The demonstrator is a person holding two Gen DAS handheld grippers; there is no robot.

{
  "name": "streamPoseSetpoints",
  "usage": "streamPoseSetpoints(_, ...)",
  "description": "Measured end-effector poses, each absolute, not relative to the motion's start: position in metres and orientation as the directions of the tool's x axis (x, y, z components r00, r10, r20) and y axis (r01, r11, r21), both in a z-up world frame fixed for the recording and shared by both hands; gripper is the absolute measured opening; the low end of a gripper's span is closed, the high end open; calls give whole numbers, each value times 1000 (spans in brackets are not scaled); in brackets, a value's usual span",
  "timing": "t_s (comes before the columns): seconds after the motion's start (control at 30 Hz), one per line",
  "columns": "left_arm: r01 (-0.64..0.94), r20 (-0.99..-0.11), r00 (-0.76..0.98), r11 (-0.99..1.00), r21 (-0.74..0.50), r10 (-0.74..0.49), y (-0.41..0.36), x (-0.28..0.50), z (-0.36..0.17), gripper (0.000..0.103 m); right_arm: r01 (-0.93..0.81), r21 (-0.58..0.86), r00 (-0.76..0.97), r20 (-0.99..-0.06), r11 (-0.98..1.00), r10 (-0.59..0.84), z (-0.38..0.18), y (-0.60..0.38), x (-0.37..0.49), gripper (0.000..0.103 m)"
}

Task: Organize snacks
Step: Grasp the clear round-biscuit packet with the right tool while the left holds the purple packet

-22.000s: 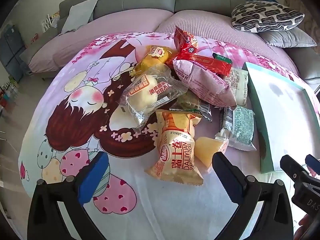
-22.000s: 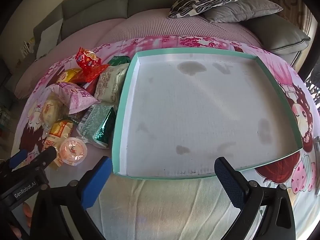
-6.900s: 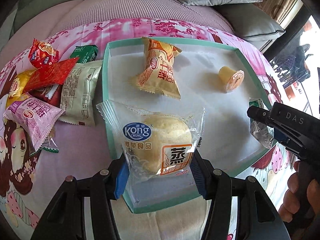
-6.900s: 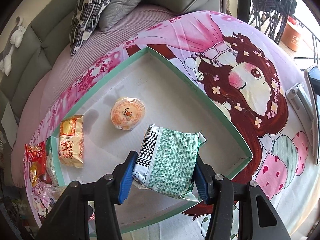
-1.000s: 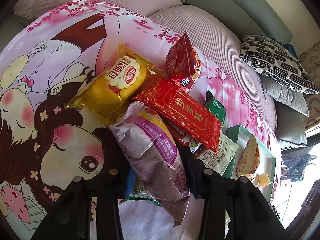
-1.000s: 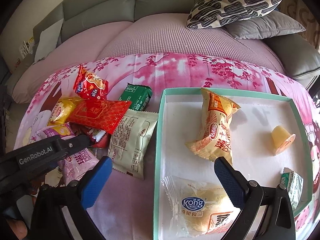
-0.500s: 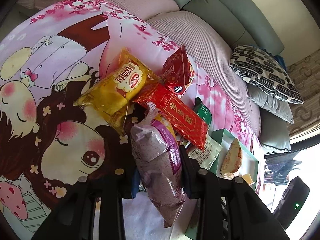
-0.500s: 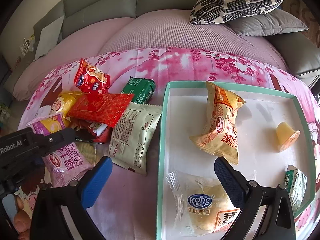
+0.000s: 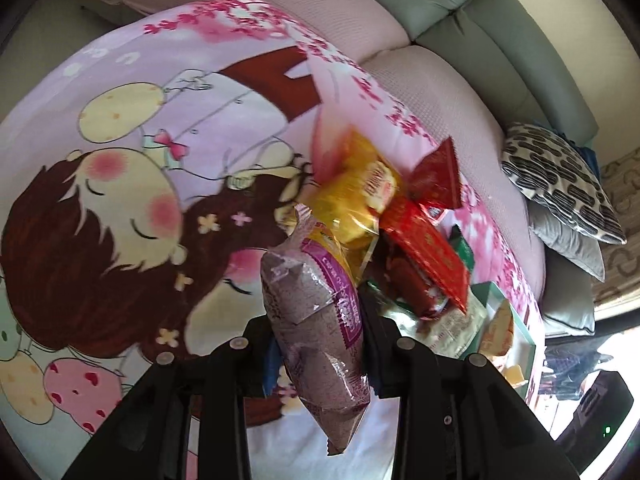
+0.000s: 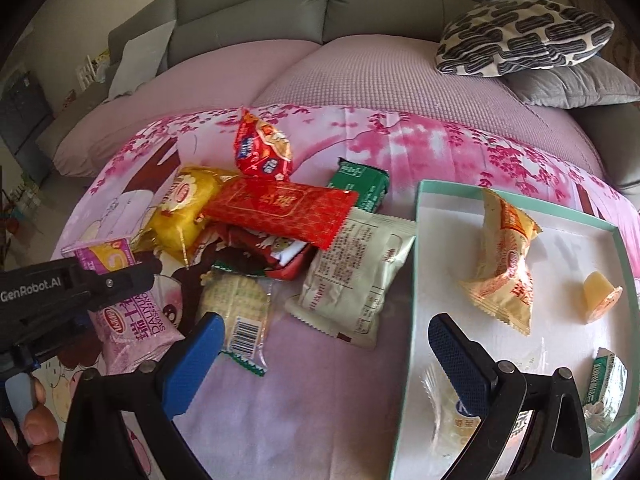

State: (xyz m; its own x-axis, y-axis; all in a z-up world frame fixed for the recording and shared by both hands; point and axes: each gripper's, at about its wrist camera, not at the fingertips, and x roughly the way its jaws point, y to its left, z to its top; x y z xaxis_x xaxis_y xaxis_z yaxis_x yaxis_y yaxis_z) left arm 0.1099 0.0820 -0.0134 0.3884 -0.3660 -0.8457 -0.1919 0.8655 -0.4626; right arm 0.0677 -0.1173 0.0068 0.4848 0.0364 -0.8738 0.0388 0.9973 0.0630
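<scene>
My left gripper (image 9: 318, 354) is shut on a purple Swiss-roll packet (image 9: 316, 320) and holds it on edge above the cloth; the packet also shows in the right wrist view (image 10: 132, 316). My right gripper (image 10: 326, 346) is open and empty, low over the cloth between the snack pile and the teal tray (image 10: 416, 280). The pile holds a yellow packet (image 10: 184, 210), a red flat packet (image 10: 280, 208), a red bag (image 10: 262, 150), a green bar (image 10: 362, 186), a pale green packet (image 10: 356, 280) and a cracker packet (image 10: 238, 308).
In the tray lie an orange cake packet (image 10: 506, 248), a jelly cup (image 10: 600, 296), a clear bun packet (image 10: 448, 420) and a green-silver packet (image 10: 606, 384). A sofa with cushions (image 10: 524, 36) stands behind. The snacks lie on a cartoon-print cloth (image 9: 120, 184).
My left gripper has lifted the purple packet off the pile and turned it on edge. My right gripper has shifted left toward the pile, uncovering the cracker packet.
</scene>
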Motion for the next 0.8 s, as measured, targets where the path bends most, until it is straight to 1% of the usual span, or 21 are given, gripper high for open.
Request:
streamPoseSetpoints(0.1, -222, -846, 386, 854, -471, -367, 93, 112, -18, 35, 1, 62, 477, -877, 998, 55, 3, -102, 69, 100)
streamPoseSetpoints(0.3, -238, -838, 389, 837, -492, -382, 102, 114, -21, 35, -46, 62, 448, -891, 997, 77, -10, -79, 75, 85)
streamPoseSetpoints(0.4, -248, -839, 384, 832, -496, -386, 103, 116, -25, 35, -45, 67, 433, -898, 997, 80, -18, -75, 79, 83)
streamPoseSetpoints(0.43, -250, -840, 380, 831, -497, -388, 105, 115, -26, 35, -42, 72, 426, -901, 997, 82, -20, -74, 80, 81)
streamPoseSetpoints(0.5, -256, -843, 373, 830, -495, -388, 104, 116, -29, 35, -35, 99, 417, -903, 994, 104, -24, -74, 83, 79)
streamPoseSetpoints(0.7, -261, -849, 354, 830, -493, -393, 100, 120, -36, 35, -17, 134, 403, -906, 991, 130, -30, -72, 92, 76)
streamPoseSetpoints(0.8, -264, -853, 347, 832, -489, -391, 98, 121, -38, 35, -7, 132, 399, -909, 991, 124, -35, -70, 96, 69)
